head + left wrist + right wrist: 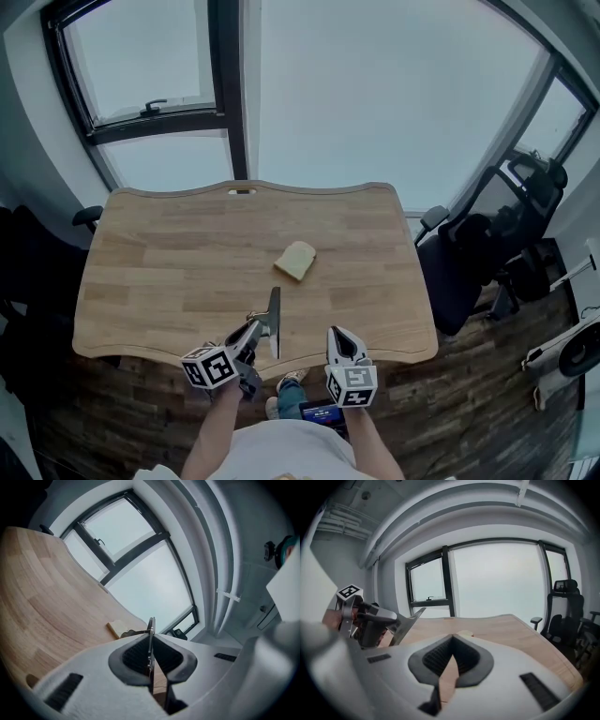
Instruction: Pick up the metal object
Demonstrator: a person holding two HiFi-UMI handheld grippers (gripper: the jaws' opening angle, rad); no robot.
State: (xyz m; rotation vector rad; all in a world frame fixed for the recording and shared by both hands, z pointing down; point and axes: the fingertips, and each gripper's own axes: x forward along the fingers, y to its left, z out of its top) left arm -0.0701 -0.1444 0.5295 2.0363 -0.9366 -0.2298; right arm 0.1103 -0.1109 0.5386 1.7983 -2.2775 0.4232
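The metal object is a flat, thin blade. It is off the wooden table, near the front edge, and my left gripper is shut on it. In the left gripper view the blade stands edge-on between the dark pads and sticks out forward. From the right gripper view I see the blade and the left gripper at the left. My right gripper hovers beside it over the front edge, shut, with nothing held; its jaws point across the table.
A pale slice of bread lies near the table's middle. Black office chairs stand to the right of the table, and another is at its far left corner. Large windows fill the wall behind. The floor is dark wood.
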